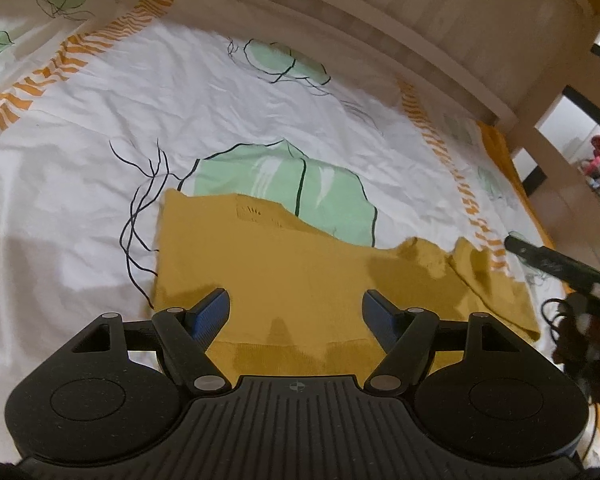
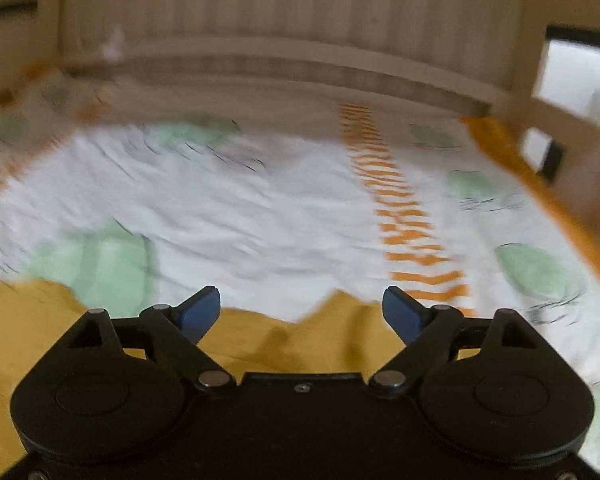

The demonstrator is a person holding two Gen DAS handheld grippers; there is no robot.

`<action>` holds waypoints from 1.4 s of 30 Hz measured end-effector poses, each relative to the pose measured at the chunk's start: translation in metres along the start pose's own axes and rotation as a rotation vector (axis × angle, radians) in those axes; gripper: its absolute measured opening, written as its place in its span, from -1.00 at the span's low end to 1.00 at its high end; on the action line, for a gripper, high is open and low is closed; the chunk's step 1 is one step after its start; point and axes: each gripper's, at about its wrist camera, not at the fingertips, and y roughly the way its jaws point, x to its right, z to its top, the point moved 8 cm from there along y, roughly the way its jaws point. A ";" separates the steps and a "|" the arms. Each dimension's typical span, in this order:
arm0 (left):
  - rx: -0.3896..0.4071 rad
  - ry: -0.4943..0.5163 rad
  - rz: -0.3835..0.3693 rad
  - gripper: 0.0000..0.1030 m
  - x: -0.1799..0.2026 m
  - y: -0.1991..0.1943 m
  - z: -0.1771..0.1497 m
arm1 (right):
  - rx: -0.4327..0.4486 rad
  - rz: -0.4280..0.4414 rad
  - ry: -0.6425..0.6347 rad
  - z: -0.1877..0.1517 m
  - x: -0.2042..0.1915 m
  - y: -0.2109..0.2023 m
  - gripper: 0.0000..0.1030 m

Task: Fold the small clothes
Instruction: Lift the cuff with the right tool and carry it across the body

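A mustard-yellow garment point(image 1: 300, 264) lies flat on the bed sheet point(image 1: 220, 112), its right part rumpled into a raised fold. My left gripper point(image 1: 296, 312) hovers over its near hem, jaws open, blue pads apart with only cloth below them. My right gripper point(image 1: 540, 258) enters that view from the right edge, just past the garment's rumpled corner. In the blurred right wrist view the right gripper point(image 2: 302, 310) stands wide open over the garment's point(image 2: 284, 340) far edge, with nothing between its blue pads.
The sheet point(image 2: 260, 216) is white with green leaf prints and orange striped bands. A pale wooden bed frame point(image 1: 420, 40) runs along the far side, with a post at the right. A yellow blanket edge point(image 2: 540, 184) borders the bed's right side.
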 end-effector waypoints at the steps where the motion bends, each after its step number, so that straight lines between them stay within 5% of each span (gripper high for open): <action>1: -0.003 0.001 0.001 0.39 0.000 0.001 0.000 | -0.009 0.003 -0.032 -0.003 -0.001 0.007 0.70; 5: -0.013 -0.006 0.009 0.39 -0.002 0.006 -0.001 | -0.059 0.044 -0.047 -0.017 -0.002 0.032 0.26; 10: -0.031 -0.023 0.009 0.39 -0.005 0.011 -0.001 | -0.125 0.153 0.020 -0.033 -0.002 0.062 0.21; 15: -0.051 -0.037 0.017 0.39 -0.007 0.018 -0.002 | -0.163 0.138 -0.040 -0.047 -0.008 0.086 0.20; 19: -0.060 -0.038 0.023 0.39 -0.007 0.021 -0.004 | -0.193 0.124 -0.039 -0.056 0.000 0.097 -0.02; 21: -0.065 -0.036 0.023 0.39 -0.007 0.023 -0.005 | -0.192 0.130 -0.015 -0.058 0.007 0.099 -0.16; 23: -0.071 -0.036 0.022 0.39 -0.007 0.024 -0.006 | -0.187 0.143 0.008 -0.057 0.015 0.099 -0.74; 33: -0.076 -0.032 0.025 0.39 -0.005 0.023 -0.007 | -0.112 0.170 0.179 -0.022 0.065 0.051 -0.79; 42: -0.046 -0.025 0.033 0.39 -0.005 0.011 -0.003 | -0.018 0.269 0.219 0.044 0.056 -0.029 -0.79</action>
